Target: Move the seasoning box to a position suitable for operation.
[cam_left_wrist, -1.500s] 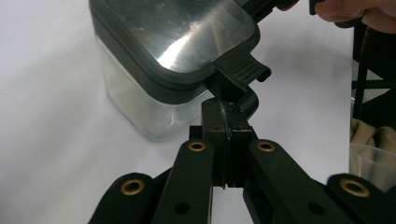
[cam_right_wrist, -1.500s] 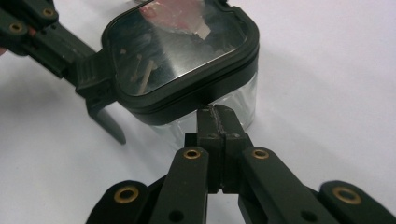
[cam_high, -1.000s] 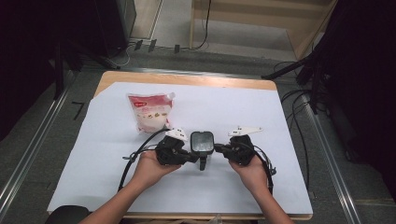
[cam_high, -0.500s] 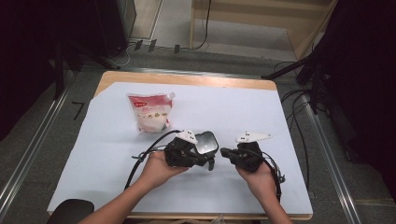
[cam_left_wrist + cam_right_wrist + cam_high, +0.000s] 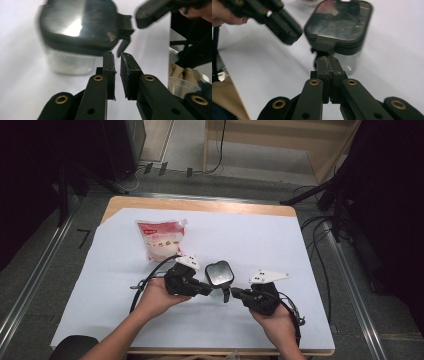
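Clear container with black lid stands mid-table between both grippers; right gripper, jaws pressed together, steadies by its latch, left gripper, jaws just parting, empty, lets go

No writing can be read anywhere. The white pouch lying at the far left of the bench has a red band across its top and a printed picture below it, but any lettering there is too small and blurred to make out. The dark-lidded container near the middle carries no legible label.
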`<state>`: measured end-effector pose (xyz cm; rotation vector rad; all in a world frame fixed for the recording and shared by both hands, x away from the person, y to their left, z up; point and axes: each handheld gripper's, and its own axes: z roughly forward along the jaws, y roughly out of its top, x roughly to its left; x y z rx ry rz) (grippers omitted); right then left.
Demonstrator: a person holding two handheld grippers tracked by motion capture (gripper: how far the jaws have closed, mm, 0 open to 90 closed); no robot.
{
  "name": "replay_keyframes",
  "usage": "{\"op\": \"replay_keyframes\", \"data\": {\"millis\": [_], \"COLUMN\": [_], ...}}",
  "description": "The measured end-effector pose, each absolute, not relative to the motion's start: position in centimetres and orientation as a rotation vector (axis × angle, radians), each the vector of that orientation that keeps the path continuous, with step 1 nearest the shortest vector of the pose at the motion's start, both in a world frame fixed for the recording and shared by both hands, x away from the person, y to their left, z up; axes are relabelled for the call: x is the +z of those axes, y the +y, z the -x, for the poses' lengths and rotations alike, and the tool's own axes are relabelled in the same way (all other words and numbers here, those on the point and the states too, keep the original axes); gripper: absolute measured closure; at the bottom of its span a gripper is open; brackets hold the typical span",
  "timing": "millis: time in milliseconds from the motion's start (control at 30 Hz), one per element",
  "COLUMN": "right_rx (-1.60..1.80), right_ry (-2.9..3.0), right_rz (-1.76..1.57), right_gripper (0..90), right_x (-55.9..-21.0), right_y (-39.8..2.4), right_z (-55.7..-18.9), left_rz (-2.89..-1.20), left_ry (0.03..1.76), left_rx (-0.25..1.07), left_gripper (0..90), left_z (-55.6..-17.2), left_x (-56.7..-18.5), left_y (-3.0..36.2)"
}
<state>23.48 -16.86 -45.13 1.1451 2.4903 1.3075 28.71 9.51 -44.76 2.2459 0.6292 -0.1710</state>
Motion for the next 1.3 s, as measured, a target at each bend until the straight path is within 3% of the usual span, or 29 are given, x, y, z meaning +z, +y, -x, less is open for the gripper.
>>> {"op": "replay_keyframes", "data": {"millis": [367,800,1300], "right_rx": [1.329,1.299,1.233], "right_ry": [2.582,2.6,2.604], "right_rz": [-1.009,-1.009,-1.038], "right_gripper": [90.0,90.0,90.0], "right_x": [-45.5,-46.7,-47.8], "right_y": [-13.8,-12.3,-12.1], "right_z": [-23.3,-23.5,-24.0], "left_rz": [-2.218,-2.209,-2.211], "left_ry": [0.713,0.703,0.678], "left_rx": [-0.115,-0.114,-0.099], "left_gripper": [74.8,61.3,55.3], "left_z": [-29.1,-30.0,-29.8], "left_x": [-44.1,-44.0,-43.9], "left_y": [12.4,13.4,13.0]}}
